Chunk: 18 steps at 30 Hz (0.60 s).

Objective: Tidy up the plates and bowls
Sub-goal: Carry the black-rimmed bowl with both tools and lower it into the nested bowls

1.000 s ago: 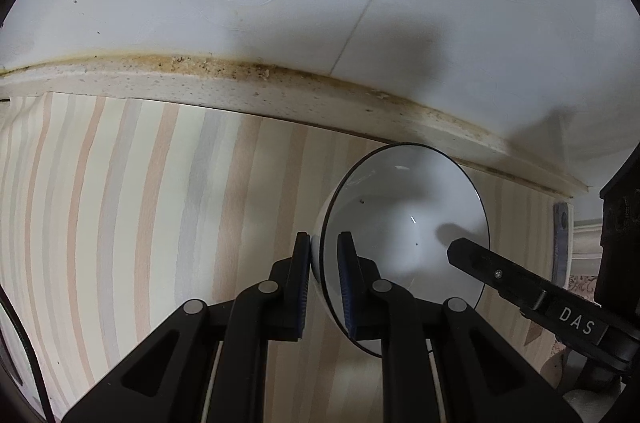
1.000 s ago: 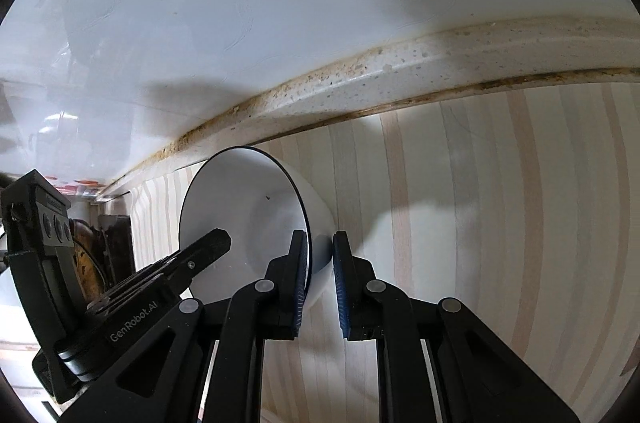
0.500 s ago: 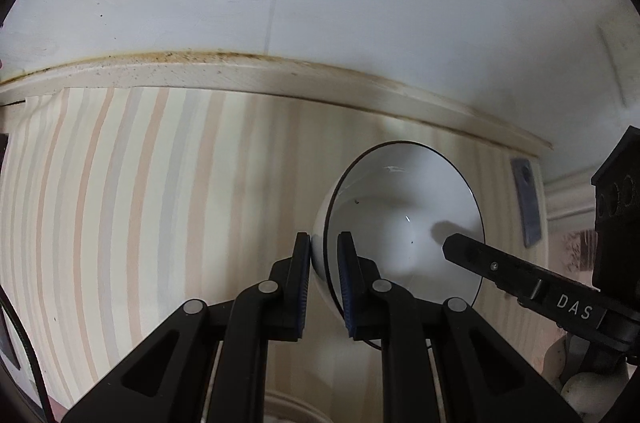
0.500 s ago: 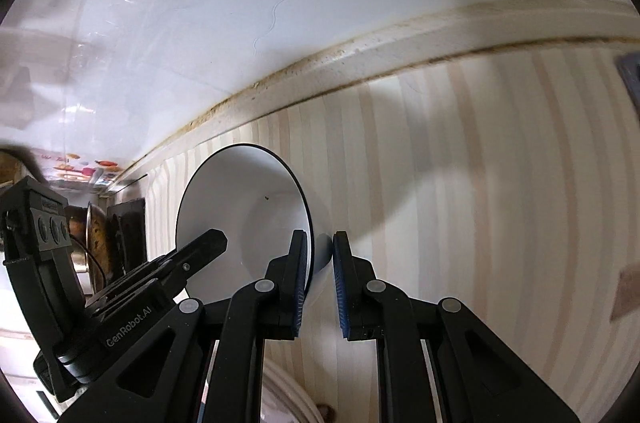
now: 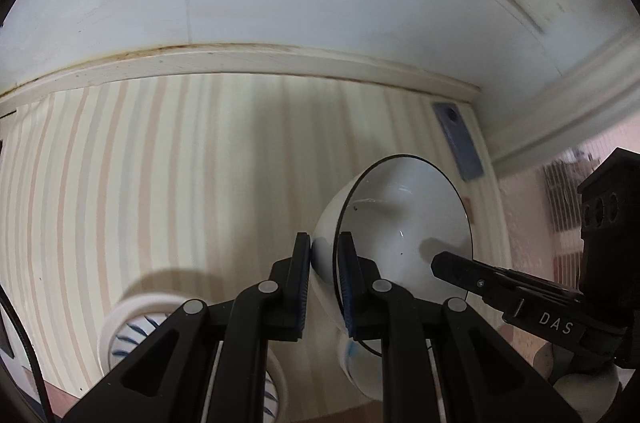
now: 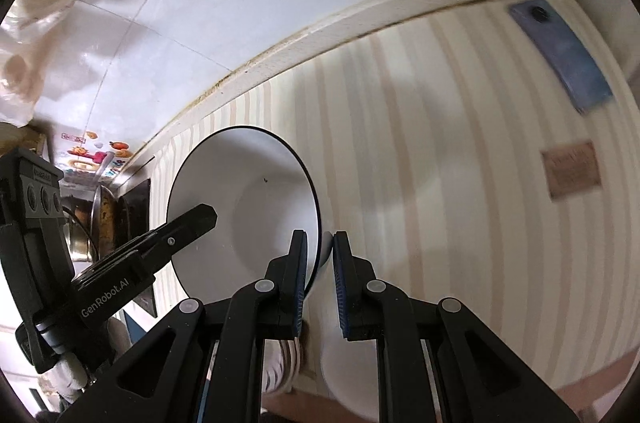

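A white bowl with a thin dark rim (image 5: 404, 223) is held in the air between both grippers, tipped on its side. My left gripper (image 5: 323, 265) is shut on its rim at one side. My right gripper (image 6: 319, 259) is shut on the opposite rim of the same bowl (image 6: 240, 207). Each view shows the other gripper's finger reaching into the bowl. Below, a white dish with blue strokes (image 5: 132, 331) lies at the lower left of the left wrist view, and another white bowl (image 5: 360, 363) sits under the held one.
A striped cream wall (image 5: 180, 183) fills both views, with a stained white moulding (image 5: 240, 59) and ceiling above. A blue plate (image 6: 560, 51) and a brown label (image 6: 572, 169) are stuck on the wall. Pans and kitchen clutter (image 6: 104, 219) show at the far left.
Both grippers have tilted down with the bowl still held. The wall has slid up in view, and the dishes below have come into sight at the bottom.
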Tool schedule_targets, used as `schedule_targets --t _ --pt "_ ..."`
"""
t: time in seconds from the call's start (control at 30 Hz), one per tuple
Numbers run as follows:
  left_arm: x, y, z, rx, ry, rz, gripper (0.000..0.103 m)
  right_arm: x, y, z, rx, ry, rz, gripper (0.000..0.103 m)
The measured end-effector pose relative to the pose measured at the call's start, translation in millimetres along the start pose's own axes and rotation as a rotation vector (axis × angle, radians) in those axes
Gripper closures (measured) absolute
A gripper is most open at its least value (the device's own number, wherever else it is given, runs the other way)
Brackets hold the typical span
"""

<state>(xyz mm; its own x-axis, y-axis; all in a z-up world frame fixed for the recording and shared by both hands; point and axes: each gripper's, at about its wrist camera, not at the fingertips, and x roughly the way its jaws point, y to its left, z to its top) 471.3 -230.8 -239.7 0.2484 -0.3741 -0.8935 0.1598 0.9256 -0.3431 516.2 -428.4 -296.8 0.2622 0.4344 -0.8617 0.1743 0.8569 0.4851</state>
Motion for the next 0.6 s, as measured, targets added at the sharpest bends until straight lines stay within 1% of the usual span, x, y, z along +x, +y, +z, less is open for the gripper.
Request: schedule_targets --t 0.17,0.33,0.43,0.6 --pt "-2 -22 -22 0.054 0.028 -0.031 0.091 -32 -20 -38 0.036 -0.026 -0.008 0.088" --pt "3 -36 -39 0.09 0.063 -0.042 0.091 -46 -37 -66 0.061 -0.024 -0.025 0.088" --pt "10 -42 -48 0.1 0.087 -0.038 0.091 -43 -50 -82 0.086 -0.007 -0.028 0.088" --pt "21 -46 -64 0.116 0.125 -0.019 0.091 -33 -65 -98 0.111 0.02 -0.036 0.088"
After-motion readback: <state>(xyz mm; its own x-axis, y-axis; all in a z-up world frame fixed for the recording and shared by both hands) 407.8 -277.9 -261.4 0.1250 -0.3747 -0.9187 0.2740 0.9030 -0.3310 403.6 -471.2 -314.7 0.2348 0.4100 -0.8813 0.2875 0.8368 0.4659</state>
